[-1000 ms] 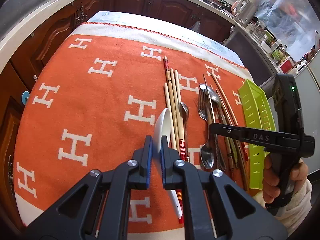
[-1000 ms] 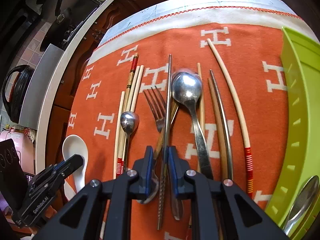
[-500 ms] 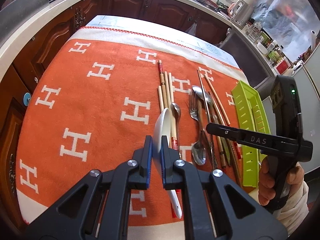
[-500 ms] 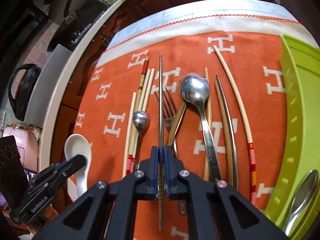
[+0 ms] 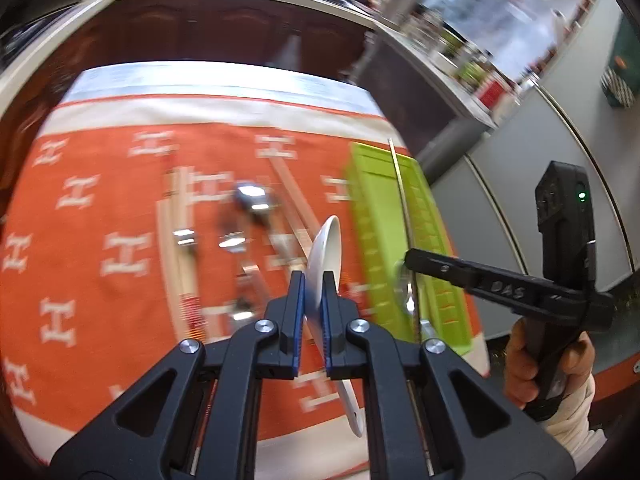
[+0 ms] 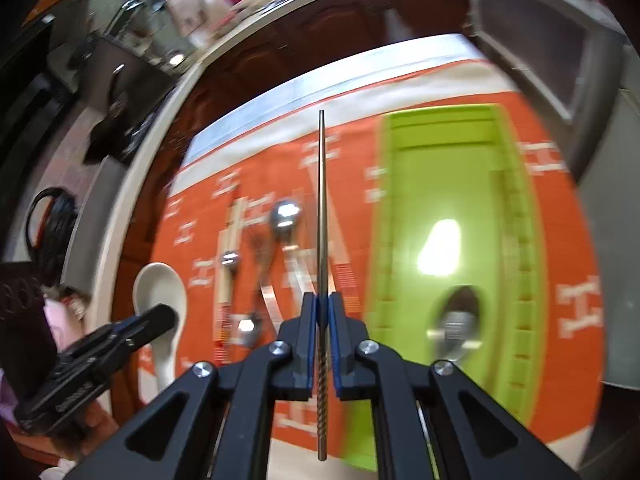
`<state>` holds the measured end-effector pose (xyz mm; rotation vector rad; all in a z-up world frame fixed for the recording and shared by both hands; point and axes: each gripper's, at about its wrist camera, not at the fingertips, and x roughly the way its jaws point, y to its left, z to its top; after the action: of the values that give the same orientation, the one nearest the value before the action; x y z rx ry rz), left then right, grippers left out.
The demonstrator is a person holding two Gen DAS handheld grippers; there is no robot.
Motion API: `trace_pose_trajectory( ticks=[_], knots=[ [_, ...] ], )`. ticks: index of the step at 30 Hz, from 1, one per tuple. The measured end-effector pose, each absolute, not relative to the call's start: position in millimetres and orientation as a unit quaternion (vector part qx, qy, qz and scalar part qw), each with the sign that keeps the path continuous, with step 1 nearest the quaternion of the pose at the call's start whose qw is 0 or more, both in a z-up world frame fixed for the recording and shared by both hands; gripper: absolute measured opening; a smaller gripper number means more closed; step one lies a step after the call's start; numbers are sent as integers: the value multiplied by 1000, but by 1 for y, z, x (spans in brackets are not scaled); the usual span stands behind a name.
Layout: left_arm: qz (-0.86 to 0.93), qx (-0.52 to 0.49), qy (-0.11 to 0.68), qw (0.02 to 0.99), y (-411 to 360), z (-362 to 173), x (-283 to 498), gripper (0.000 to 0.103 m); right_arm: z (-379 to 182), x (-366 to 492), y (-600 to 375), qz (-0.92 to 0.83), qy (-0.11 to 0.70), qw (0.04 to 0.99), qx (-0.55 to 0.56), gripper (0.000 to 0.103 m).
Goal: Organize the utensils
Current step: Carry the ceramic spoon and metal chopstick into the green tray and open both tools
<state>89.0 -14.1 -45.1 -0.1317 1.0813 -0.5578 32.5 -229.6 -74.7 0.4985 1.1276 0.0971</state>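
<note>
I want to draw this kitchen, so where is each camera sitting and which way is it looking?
Left wrist: sits on the left gripper, looking down along its fingers at the orange cloth; its jaws clamp a white spoon, and the right gripper in a hand shows.
Right wrist: sits on the right gripper, looking down at the green tray; its jaws clamp a metal chopstick, with the left gripper at lower left.
Shared: cloth, tray, spoon, chopstick, loose cutlery.
</note>
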Motion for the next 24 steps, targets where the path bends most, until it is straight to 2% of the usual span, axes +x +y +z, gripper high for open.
trace_pose_trajectory(
  ticks=[7,12,18,24],
  knots=[
    [-303,-23,525,795,-117,-57,98,5,-91,19,-264,-27,543,818,189,6],
    [-293,2,543,787,-160,-82,105,5,-106,17,-269,-35,555,815,164,6],
    [-272,15,561,782,-173,-104,107,6,-110,16,-272,-45,556,814,160,6],
    [-261,38,551,791,-162,-94,95,8,-100,7,-271,-40,541,823,171,8]
  ],
)
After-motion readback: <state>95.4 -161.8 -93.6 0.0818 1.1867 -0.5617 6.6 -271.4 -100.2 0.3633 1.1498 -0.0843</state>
